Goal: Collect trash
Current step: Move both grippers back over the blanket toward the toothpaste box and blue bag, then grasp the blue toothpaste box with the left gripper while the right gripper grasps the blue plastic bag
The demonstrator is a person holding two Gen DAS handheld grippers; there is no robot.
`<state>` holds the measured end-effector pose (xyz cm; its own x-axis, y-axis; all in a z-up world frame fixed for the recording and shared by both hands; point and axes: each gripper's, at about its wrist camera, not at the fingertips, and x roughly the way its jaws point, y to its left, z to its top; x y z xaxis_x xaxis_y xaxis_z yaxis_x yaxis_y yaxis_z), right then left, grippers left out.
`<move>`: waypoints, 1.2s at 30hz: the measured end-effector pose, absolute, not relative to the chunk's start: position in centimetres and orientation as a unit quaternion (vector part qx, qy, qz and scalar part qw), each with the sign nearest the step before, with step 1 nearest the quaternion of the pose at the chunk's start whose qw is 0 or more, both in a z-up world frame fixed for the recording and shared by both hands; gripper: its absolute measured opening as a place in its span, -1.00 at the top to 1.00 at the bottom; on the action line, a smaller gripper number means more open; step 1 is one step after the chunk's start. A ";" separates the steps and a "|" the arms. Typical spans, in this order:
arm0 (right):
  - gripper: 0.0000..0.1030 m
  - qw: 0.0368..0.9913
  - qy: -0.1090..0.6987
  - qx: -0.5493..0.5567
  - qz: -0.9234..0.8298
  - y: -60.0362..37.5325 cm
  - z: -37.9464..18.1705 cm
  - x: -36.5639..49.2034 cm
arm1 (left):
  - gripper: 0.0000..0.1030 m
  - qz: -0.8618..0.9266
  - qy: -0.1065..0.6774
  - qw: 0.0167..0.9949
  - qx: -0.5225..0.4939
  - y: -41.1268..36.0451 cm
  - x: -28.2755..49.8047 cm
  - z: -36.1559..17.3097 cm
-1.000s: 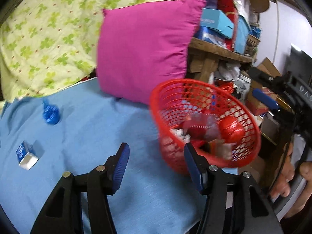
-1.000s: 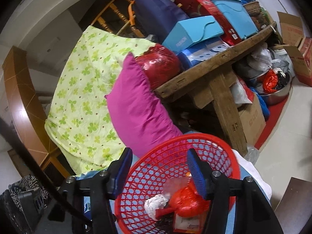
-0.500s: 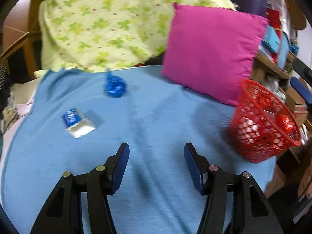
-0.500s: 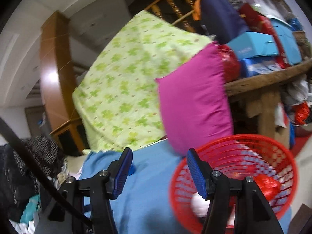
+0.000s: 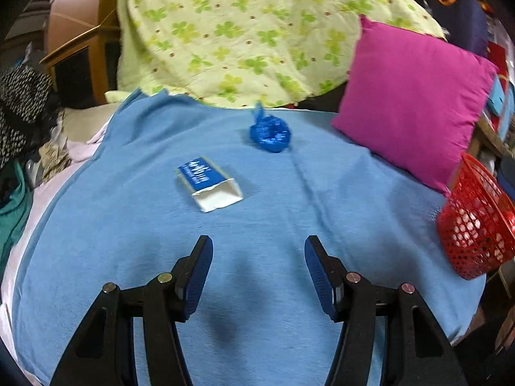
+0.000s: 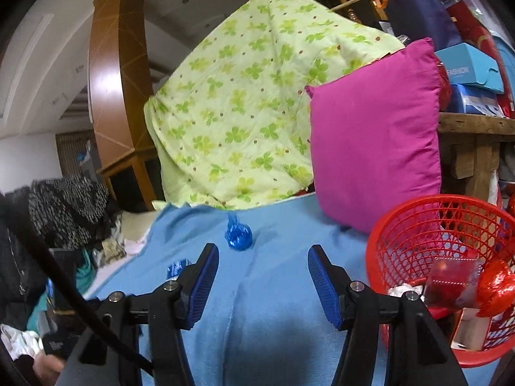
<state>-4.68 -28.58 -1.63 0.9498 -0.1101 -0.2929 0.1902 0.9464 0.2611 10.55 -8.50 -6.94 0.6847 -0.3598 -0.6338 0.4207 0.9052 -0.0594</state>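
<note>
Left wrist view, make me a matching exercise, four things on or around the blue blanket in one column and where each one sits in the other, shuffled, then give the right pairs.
Things:
1. small blue and white carton
2. crumpled blue wrapper
3. red basket
4. pink pillow

Places:
A. at the right edge of the blue blanket, trash inside
B. lying flat, nearest ahead of the open left gripper
C. propped upright at the back right
D. far side of the blanket, just below the green clover quilt

Pairs: 1-B, 2-D, 3-A, 4-C
</note>
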 end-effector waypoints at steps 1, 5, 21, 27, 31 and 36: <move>-0.21 0.977 0.141 0.145 -0.073 -28.3 -1.9 -4.4 | -0.18 -0.209 0.336 0.917 0.037 -8.0 11.0 -7.1; -0.21 0.975 0.162 0.136 -0.069 -27.5 -2.6 -3.1 | -0.27 -0.196 0.347 0.917 0.017 -6.8 12.4 -8.1; -0.26 0.949 0.253 0.186 -0.009 -28.4 -4.9 12.7 | -0.35 -0.146 0.383 0.907 -0.097 -6.1 22.9 -9.3; -0.29 0.943 0.280 0.178 0.013 -28.9 -4.6 23.7 | -0.35 -0.137 0.383 0.909 -0.090 -7.2 26.4 -9.4; -0.29 0.929 0.315 0.195 0.019 -29.3 -5.7 30.9 | -0.35 -0.150 0.399 0.899 -0.096 -8.2 28.0 -10.1; -0.29 0.899 0.400 0.176 0.006 -29.2 -10.0 37.6 | -0.41 -0.141 0.410 0.898 -0.074 -9.2 28.5 -10.8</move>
